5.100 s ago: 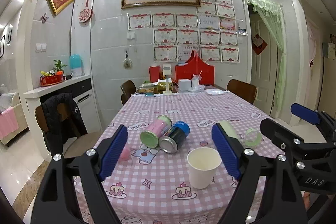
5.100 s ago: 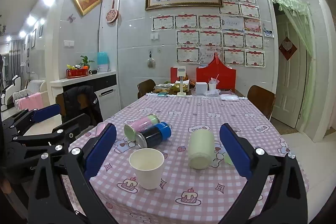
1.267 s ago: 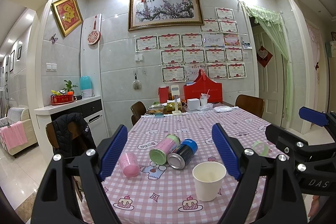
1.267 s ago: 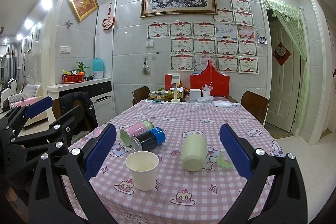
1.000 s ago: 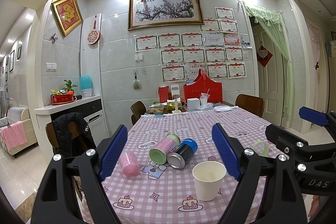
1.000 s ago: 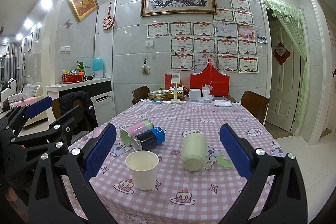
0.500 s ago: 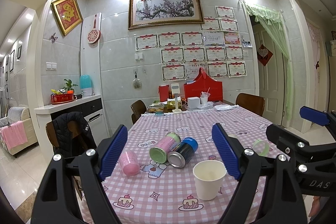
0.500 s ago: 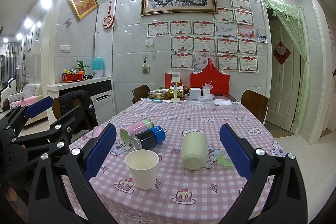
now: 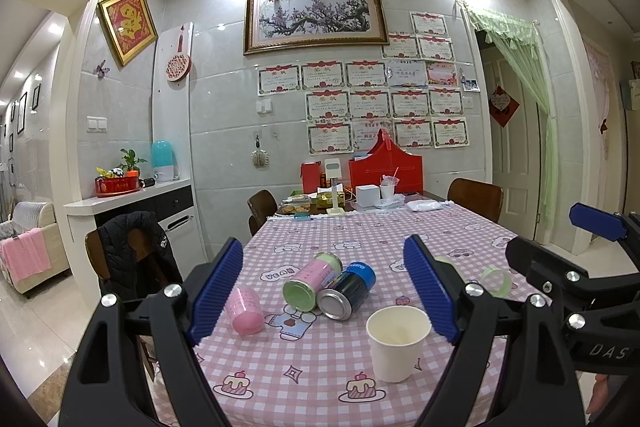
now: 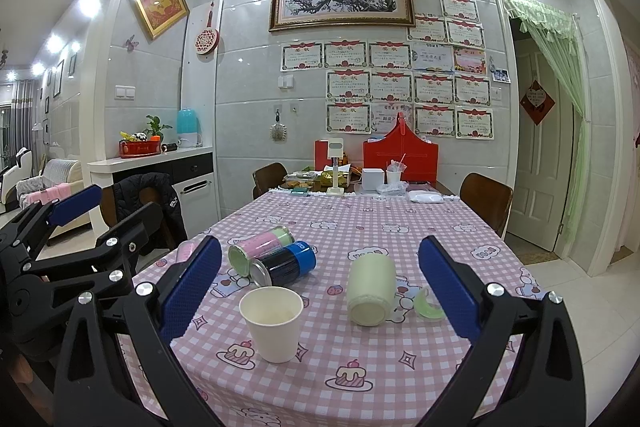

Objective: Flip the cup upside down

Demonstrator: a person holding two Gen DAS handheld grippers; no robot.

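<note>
Approach stage, before any grasp. The cup, a white paper cup with a tapered wall and rolled rim, stands upright and mouth-up on the table near its front edge; its inside looks empty.

The left gripper is held off the table with its jaws spread wide and nothing between them; the cup sits low and right in its view, just under the right-hand ribbed blue pad. The right gripper is likewise spread wide and empty; the cup lies left of centre between its jaws, short of the pads.

Judged step: neither gripper touches the cup, so the flip is not begun. The next move calls for one gripper to centre on the cup wall, close lightly (thin paper will likely crush under a hard squeeze), lift, roll the wrist half a turn, and set the rim down flat.

Beyond the cup lie two cylinders on their sides, touching: a pink can with pale green ends and a dark blue can with a bare metal end. Left of the cup lies a translucent pink tumbler; right of it a pale green jar on its side and a green ring. The cloth is pink gingham, matte, printed with cakes.
</note>
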